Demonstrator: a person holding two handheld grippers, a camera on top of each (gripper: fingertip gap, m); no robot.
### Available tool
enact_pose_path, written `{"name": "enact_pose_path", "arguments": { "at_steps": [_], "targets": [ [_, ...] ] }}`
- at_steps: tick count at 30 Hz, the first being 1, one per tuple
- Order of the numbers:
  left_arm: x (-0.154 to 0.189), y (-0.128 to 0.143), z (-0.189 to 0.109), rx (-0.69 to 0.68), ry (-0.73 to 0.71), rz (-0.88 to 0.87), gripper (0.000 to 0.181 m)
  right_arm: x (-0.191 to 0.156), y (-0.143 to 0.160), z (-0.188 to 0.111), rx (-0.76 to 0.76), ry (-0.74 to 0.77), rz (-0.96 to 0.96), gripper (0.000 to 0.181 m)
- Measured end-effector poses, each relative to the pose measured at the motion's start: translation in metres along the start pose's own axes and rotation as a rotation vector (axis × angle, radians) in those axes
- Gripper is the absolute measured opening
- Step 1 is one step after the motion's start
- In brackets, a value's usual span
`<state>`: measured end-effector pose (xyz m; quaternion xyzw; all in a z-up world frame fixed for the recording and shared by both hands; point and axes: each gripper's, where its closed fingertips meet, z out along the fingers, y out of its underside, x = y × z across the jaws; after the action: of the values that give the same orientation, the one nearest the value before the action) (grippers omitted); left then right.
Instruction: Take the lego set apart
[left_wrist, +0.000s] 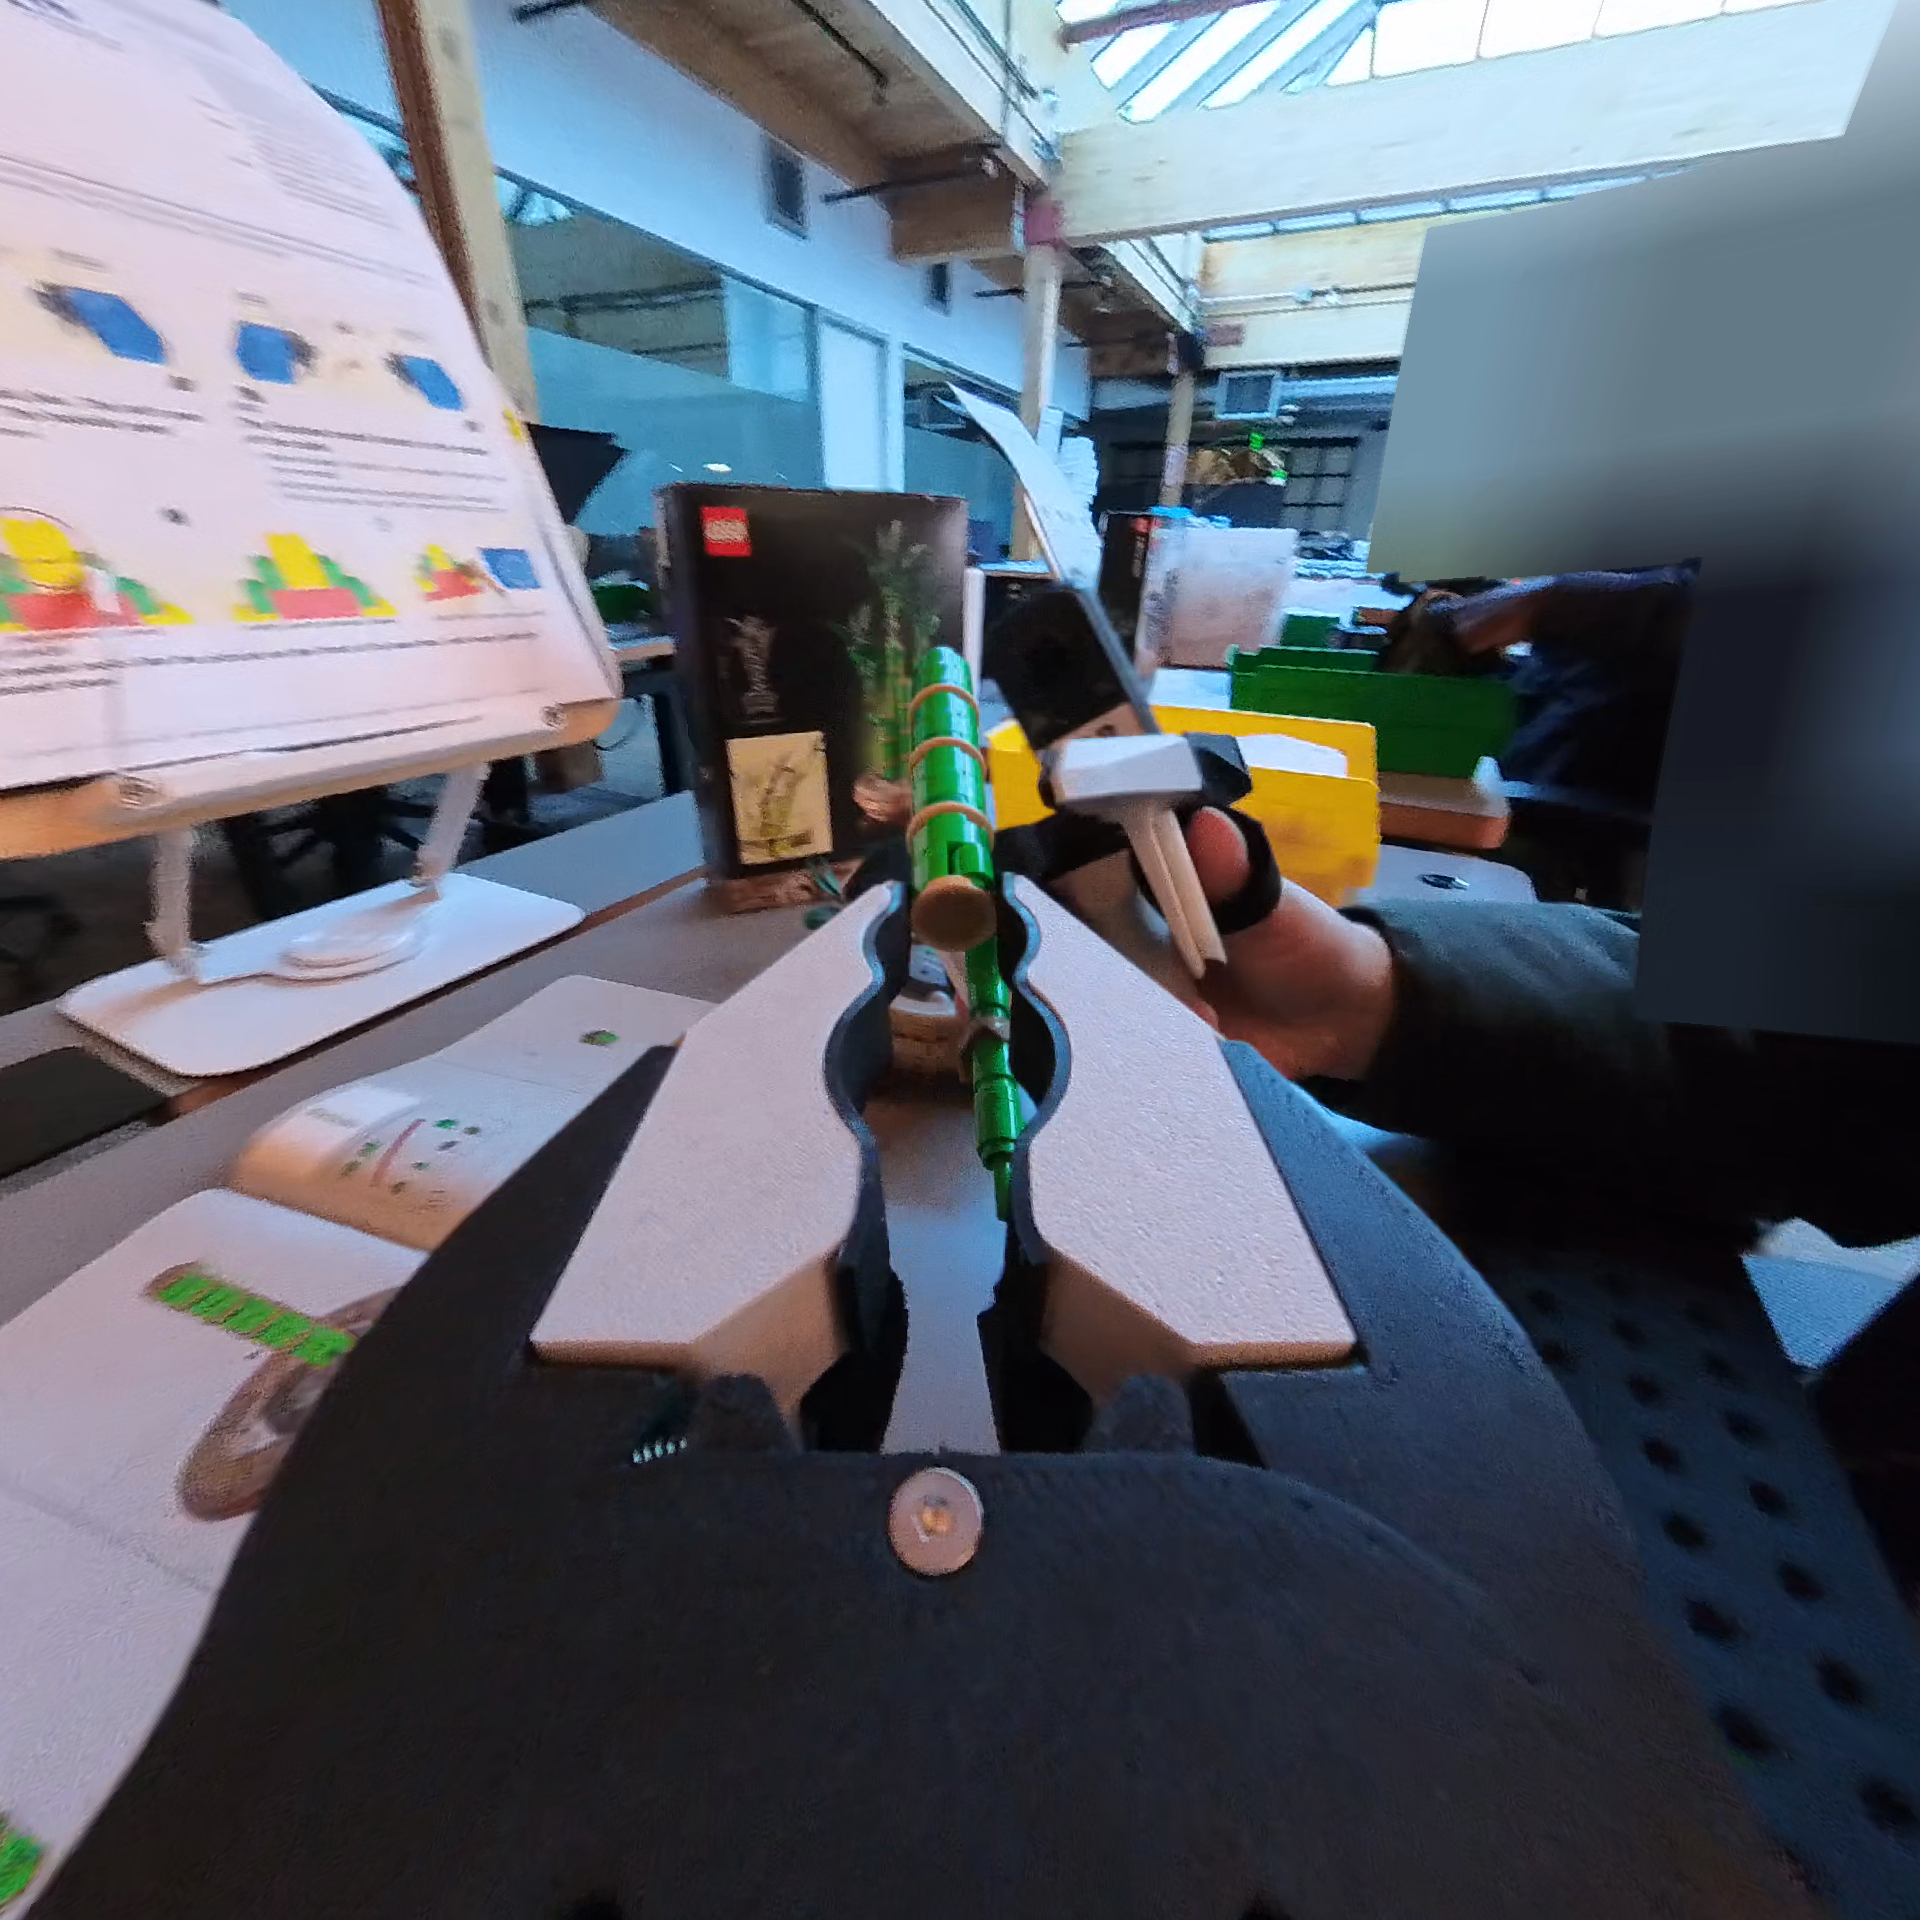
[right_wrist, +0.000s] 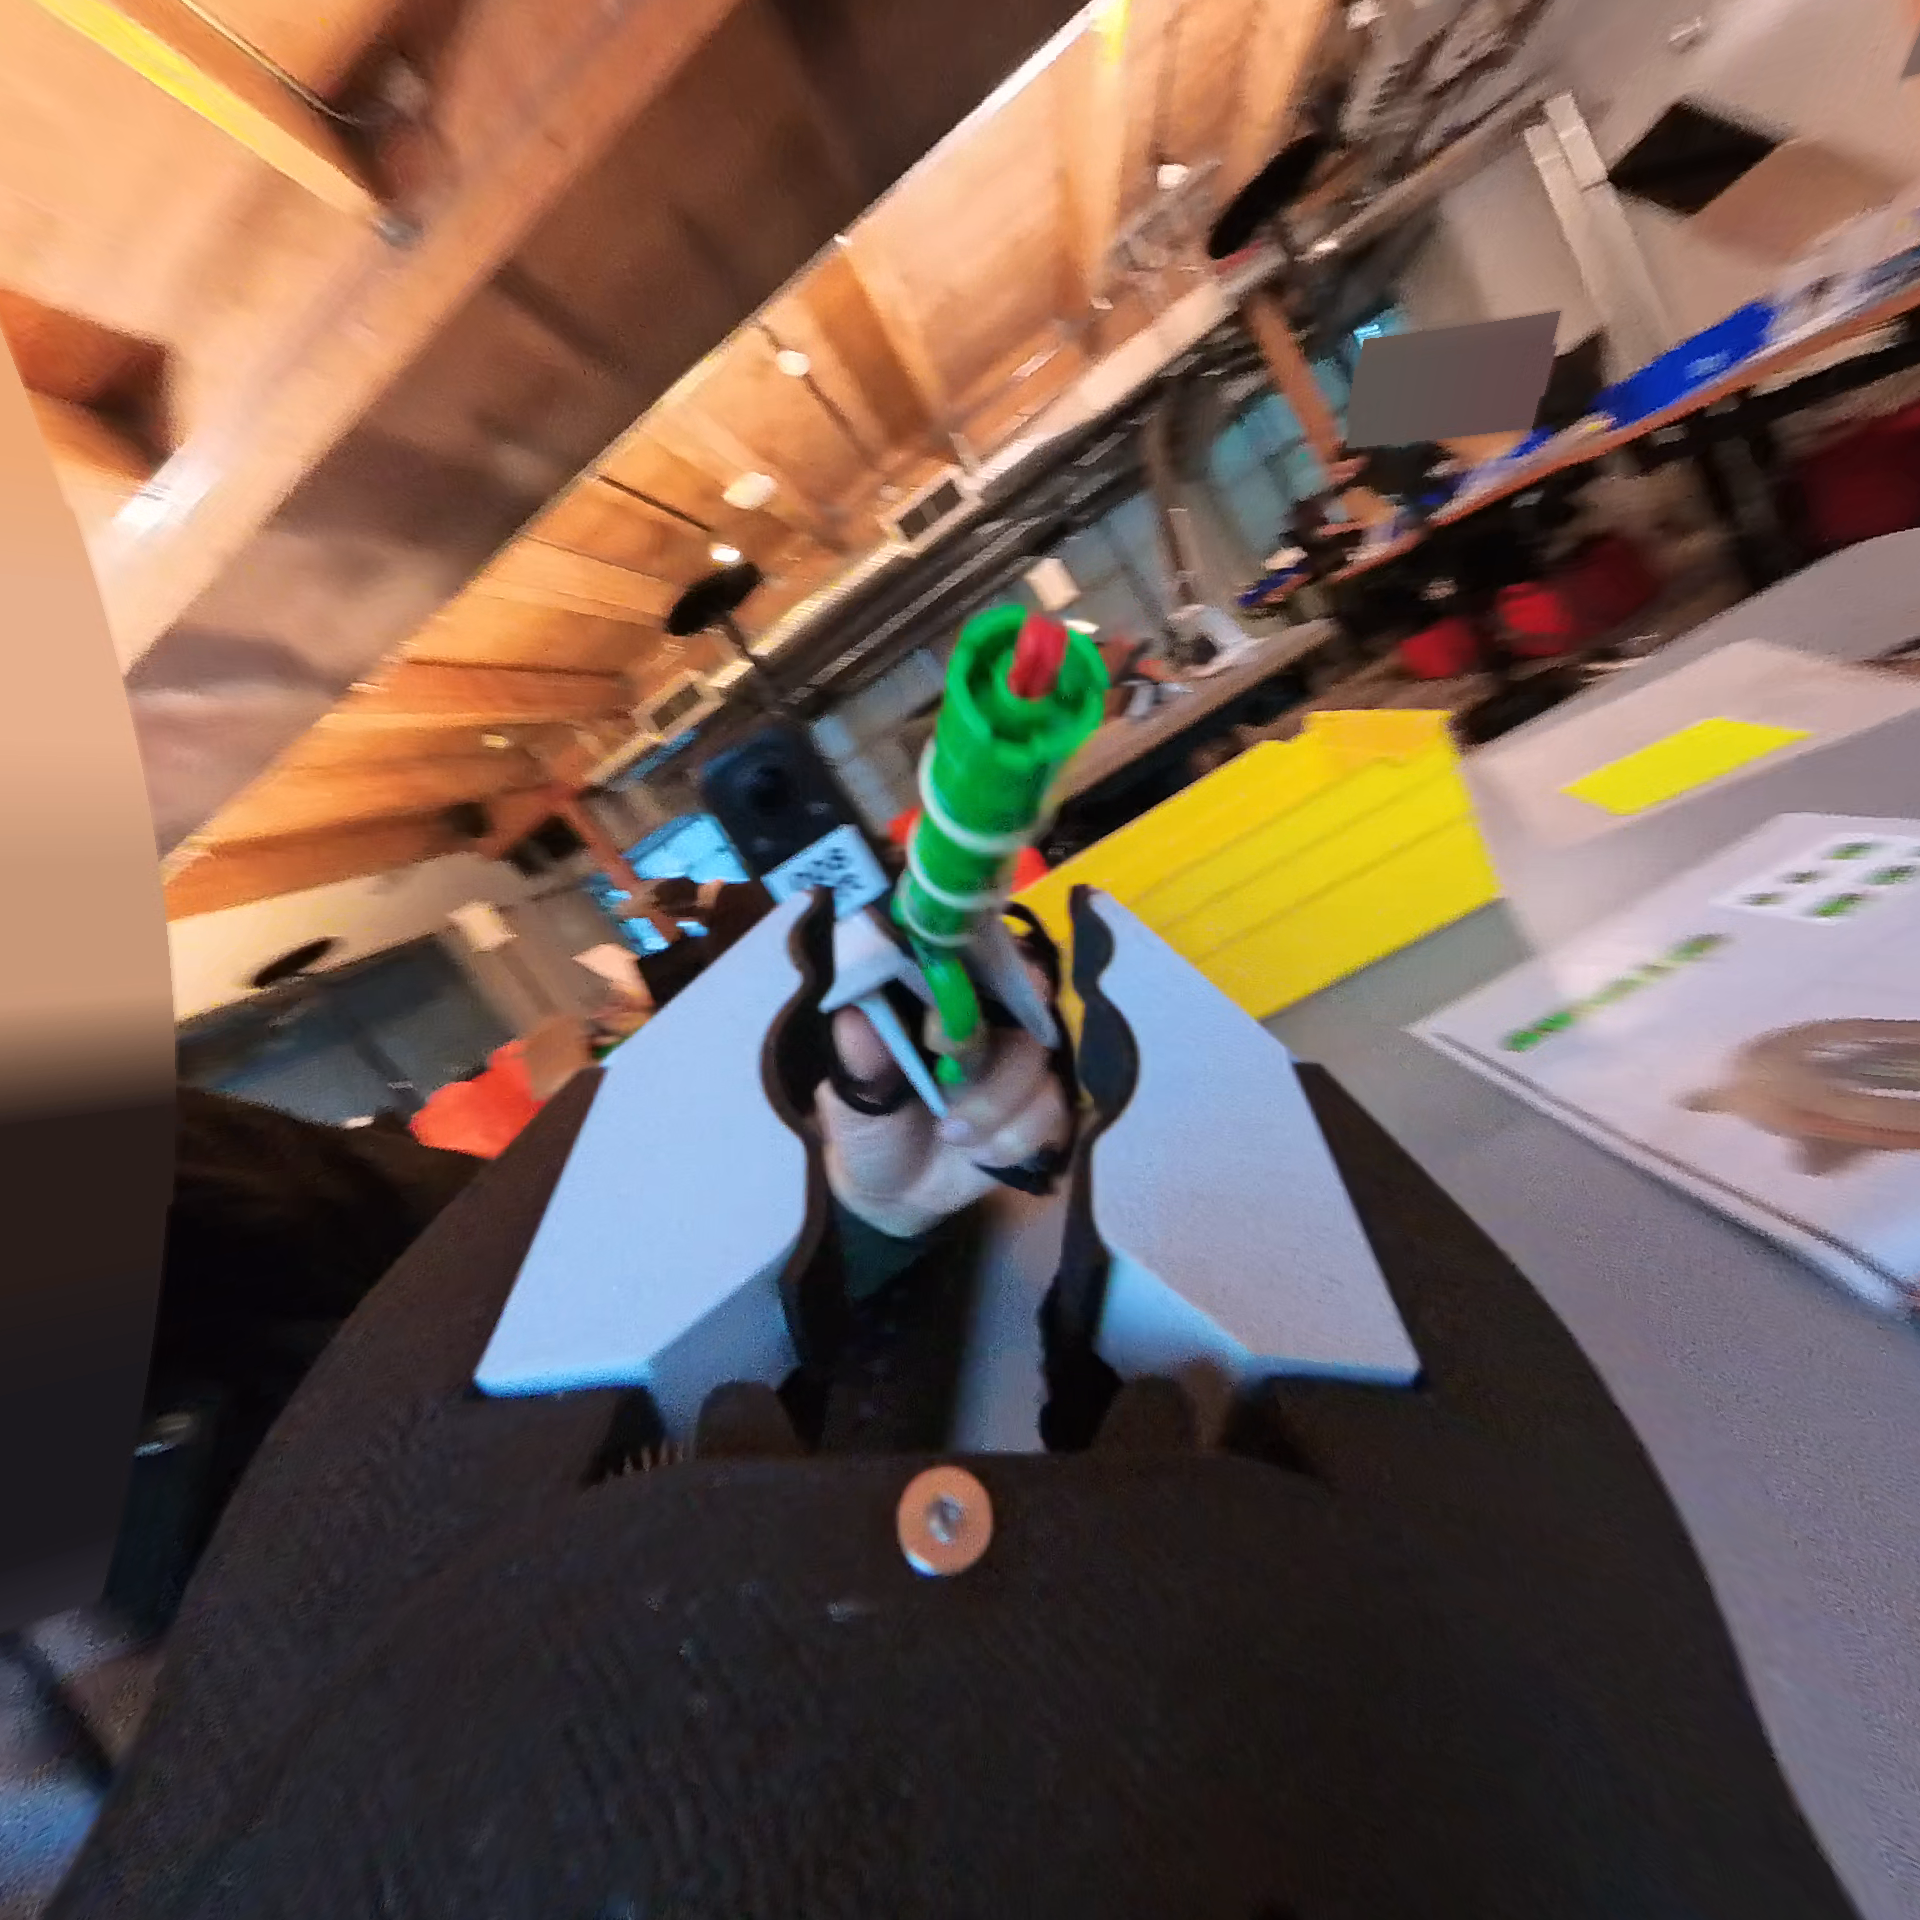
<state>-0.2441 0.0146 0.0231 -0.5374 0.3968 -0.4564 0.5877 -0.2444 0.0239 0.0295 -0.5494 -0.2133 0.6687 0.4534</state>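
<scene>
The left hand-held gripper (left_wrist: 951, 914) clamps a green lego bamboo stalk (left_wrist: 948, 769) near its tips, lifted above the table (left_wrist: 582, 862). The right hand-held gripper (right_wrist: 951, 925) stands apart from it, jaws parted, holding nothing. A yellow bin (left_wrist: 1309, 769) sits beyond.

Green segmented lego stalk with tan rings (left_wrist: 948, 769) fills gap at left gripper (left_wrist: 951, 914) tips; nothing else fits through. Right gripper (left_wrist: 1184, 914), held in hand (left_wrist: 1288, 987), crowds right side just beside stalk. Black lego box (left_wrist: 810, 675) blocks path behind. White stand with tilted instruction sheet (left_wrist: 260, 468) walls off left. Yellow plastic bin (left_wrist: 1309, 790) sits beyond right gripper.
</scene>
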Motion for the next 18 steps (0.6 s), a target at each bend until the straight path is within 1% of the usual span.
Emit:
{"name": "enact_pose_path", "arguments": {
  "at_steps": [1,2,4,8,10,12,15,18],
  "targets": [
    [0.004,0.004,0.003,-0.016,0.023,-0.012,0.014,-0.006,0.003,0.003,-0.010,-0.048,0.027,0.036],
    [0.007,0.007,0.005,-0.025,0.048,-0.025,0.014,-0.009,0.009,0.005,-0.040,-0.070,0.045,0.033],
    [0.014,0.011,0.007,-0.037,0.103,-0.064,0.014,-0.004,0.013,0.004,-0.062,-0.037,0.019,0.019],
    [0.012,0.013,0.008,-0.047,0.105,-0.088,0.013,0.000,0.013,0.003,-0.078,-0.019,0.047,0.019],
    [0.012,0.015,0.008,-0.060,0.092,-0.052,0.015,0.003,0.015,0.003,-0.072,-0.010,0.084,0.017],
    [0.013,0.014,0.008,-0.055,0.087,-0.017,0.024,0.007,0.013,0.001,-0.058,-0.004,0.122,0.013],
    [0.010,0.012,0.006,-0.053,0.058,0.025,0.025,0.010,0.008,-0.003,-0.037,-0.011,0.156,0.013],
    [0.009,0.019,0.006,-0.093,0.051,0.061,0.027,0.013,0.009,-0.004,-0.040,0.006,0.163,0.013]
  ]
}}
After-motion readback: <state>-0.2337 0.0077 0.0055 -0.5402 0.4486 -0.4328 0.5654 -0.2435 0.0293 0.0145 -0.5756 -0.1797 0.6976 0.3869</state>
